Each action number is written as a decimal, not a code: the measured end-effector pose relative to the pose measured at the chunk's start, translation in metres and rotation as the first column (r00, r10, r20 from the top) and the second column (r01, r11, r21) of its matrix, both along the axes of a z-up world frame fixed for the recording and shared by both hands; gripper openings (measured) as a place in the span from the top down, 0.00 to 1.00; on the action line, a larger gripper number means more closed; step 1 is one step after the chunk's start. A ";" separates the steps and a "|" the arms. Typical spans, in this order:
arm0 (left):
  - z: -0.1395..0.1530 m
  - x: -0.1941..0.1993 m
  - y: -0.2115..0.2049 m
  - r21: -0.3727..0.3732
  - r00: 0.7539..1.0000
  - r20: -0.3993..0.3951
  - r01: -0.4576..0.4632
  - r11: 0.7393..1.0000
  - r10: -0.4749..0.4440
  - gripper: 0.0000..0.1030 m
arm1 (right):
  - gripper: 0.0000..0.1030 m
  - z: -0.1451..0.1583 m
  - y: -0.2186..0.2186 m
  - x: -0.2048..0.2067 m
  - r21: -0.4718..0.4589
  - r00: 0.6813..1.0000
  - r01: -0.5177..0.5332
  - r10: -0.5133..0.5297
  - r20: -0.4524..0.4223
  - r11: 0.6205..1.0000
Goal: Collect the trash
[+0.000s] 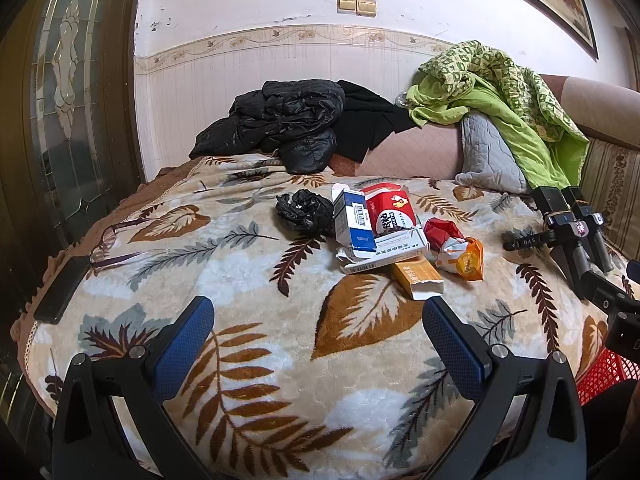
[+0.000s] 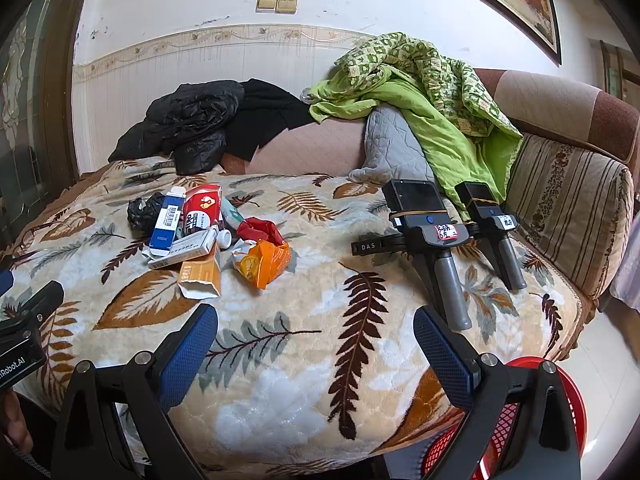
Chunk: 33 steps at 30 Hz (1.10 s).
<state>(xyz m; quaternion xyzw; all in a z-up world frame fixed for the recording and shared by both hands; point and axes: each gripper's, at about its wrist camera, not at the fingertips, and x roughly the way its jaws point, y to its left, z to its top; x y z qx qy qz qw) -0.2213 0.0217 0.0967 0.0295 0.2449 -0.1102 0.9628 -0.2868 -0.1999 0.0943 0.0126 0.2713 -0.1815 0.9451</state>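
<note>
Sitting beside the sofa (image 2: 280, 360), red basket (image 2: 568, 408); contents hidden.

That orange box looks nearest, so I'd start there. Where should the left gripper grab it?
Grip the orange box across its narrow width, mid-body, coming from above. It lies flat with its torn end toward the open left gripper, so avoid that crushable flap.

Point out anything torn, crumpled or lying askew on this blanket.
The orange box has a ragged torn-open end. The orange wrapper and black bag are crumpled. The boxes lie in a loose heap, the blue box tilted across others.
</note>
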 end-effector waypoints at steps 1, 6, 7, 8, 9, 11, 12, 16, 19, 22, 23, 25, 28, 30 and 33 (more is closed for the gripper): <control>0.000 0.000 0.000 0.000 1.000 0.000 0.000 1.000 0.000 0.00 | 0.03 0.000 0.000 0.000 0.000 1.000 0.000 0.000 0.000 1.000; 0.000 0.000 0.000 0.000 1.000 0.000 0.002 1.000 -0.002 0.00 | 0.03 0.000 0.000 0.001 0.002 1.000 -0.004 0.004 -0.001 1.000; 0.000 0.000 -0.001 -0.001 1.000 0.000 0.005 1.000 -0.005 0.00 | 0.03 0.000 0.000 0.000 0.005 1.000 -0.009 0.009 -0.002 1.000; 0.000 -0.001 -0.002 0.000 1.000 0.000 0.010 1.000 -0.010 0.00 | 0.03 -0.001 0.000 0.000 0.008 1.000 -0.014 0.014 -0.002 1.000; -0.001 -0.002 -0.004 0.000 1.000 0.000 0.017 1.000 -0.017 0.00 | 0.03 -0.001 0.000 0.000 0.012 1.000 -0.020 0.020 -0.002 1.000; -0.001 -0.003 -0.006 0.005 1.000 0.000 0.028 1.000 -0.028 0.00 | 0.03 -0.001 -0.001 0.001 0.028 0.999 -0.036 0.036 -0.001 0.999; -0.001 -0.003 -0.006 0.006 0.999 -0.001 0.033 0.999 -0.033 0.00 | 0.03 -0.001 -0.002 0.001 0.035 0.999 -0.040 0.040 0.000 0.999; -0.002 0.000 -0.008 0.003 0.999 -0.017 0.052 0.999 -0.052 0.00 | 0.07 -0.001 -0.005 0.008 0.091 0.996 -0.085 0.086 -0.005 0.992; -0.004 0.004 -0.008 -0.002 0.997 -0.041 0.068 0.998 -0.068 0.00 | 0.18 -0.005 -0.005 0.020 0.144 0.991 -0.129 0.134 -0.028 0.981; -0.008 0.010 -0.011 -0.011 0.993 -0.073 0.090 0.996 -0.090 0.00 | 0.21 -0.012 -0.009 0.040 0.220 0.982 -0.160 0.178 -0.061 0.962; -0.009 0.012 -0.013 -0.018 0.991 -0.087 0.099 0.995 -0.101 0.00 | 0.21 -0.014 -0.011 0.046 0.237 0.981 -0.161 0.182 -0.070 0.958; -0.012 0.018 -0.014 -0.034 0.987 -0.112 0.111 0.993 -0.114 0.01 | 0.21 -0.019 -0.015 0.065 0.280 0.976 -0.159 0.193 -0.098 0.947; -0.017 0.027 -0.014 -0.061 0.980 -0.156 0.119 0.991 -0.127 0.12 | 0.21 -0.029 -0.029 0.101 0.363 0.972 -0.121 0.185 -0.147 0.924; -0.021 0.034 -0.013 -0.087 0.973 -0.192 0.116 0.990 -0.130 0.17 | 0.20 -0.035 -0.040 0.125 0.418 0.970 -0.083 0.170 -0.175 0.905; -0.025 0.043 -0.011 -0.120 0.965 -0.224 0.108 0.987 -0.133 0.19 | 0.19 -0.045 -0.056 0.156 0.465 0.969 -0.031 0.141 -0.203 0.885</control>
